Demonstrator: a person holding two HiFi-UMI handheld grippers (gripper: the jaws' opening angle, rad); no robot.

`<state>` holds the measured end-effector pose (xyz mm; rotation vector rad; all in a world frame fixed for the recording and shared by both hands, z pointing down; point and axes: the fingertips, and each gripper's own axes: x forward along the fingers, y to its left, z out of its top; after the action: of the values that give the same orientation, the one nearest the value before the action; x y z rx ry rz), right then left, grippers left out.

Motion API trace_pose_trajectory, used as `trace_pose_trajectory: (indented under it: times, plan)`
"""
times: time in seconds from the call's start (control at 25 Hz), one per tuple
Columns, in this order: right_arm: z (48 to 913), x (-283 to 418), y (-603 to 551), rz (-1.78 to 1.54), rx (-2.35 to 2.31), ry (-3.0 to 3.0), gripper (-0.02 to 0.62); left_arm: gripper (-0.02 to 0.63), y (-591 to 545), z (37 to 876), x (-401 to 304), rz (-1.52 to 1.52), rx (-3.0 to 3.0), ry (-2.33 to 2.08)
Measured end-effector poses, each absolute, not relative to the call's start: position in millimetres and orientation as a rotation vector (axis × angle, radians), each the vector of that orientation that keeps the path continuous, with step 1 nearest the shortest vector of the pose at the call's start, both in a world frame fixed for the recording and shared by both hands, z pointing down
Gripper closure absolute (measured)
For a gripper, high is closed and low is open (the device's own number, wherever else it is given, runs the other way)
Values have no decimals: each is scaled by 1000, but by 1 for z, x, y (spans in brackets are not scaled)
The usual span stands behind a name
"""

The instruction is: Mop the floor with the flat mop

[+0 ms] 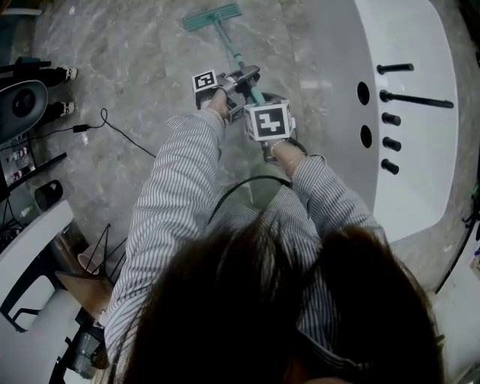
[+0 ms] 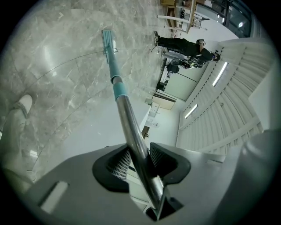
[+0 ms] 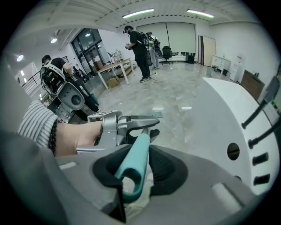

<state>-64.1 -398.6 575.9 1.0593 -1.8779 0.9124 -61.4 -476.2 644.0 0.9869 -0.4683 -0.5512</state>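
Right gripper (image 3: 138,165), nearest the person, has its jaws clamped on the teal plastic grip end (image 3: 137,154) of the flat mop (image 1: 229,45). Just ahead of it, the left gripper (image 2: 139,160) has its jaws closed tight on the silver metal pole (image 2: 131,123); the two grippers are almost touching. From the left gripper the pole slopes forward and down, turning teal partway. Far ahead, the teal rectangular mop head (image 1: 212,16) lies flat on the grey marble floor (image 1: 135,60). To the right of the right gripper is a white curved counter (image 1: 409,45) (black pegs sticking out of it). Left of the left gripper a black cable (image 1: 127,137) lies on the floor. A standing person (image 3: 139,41) is well beyond.
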Motion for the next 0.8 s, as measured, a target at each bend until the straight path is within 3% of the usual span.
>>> trace_pose_trajectory:
  times: [0.8]
  plan:
    - [567, -2, -23, 1023, 1117, -1738, 483, 476, -102, 636, 8, -381, 966, -379]
